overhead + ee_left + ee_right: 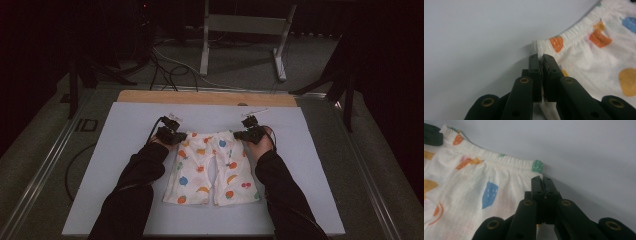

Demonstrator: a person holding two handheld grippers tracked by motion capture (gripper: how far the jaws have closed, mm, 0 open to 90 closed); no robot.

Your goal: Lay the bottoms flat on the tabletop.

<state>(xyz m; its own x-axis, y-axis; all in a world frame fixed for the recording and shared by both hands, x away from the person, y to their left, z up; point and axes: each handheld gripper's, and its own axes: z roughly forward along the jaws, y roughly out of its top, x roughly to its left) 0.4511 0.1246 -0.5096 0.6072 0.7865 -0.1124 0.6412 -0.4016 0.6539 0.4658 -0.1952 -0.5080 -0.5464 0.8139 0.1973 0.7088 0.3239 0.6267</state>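
A pair of white shorts [212, 167] printed with coloured fruit lies flat on the pale board [125, 120], waistband at the far end and legs toward the person. The left gripper [176, 136] is clamped on the left corner of the waistband, cloth pinched between its jaws. The right gripper [241, 134] is clamped on the right corner the same way.
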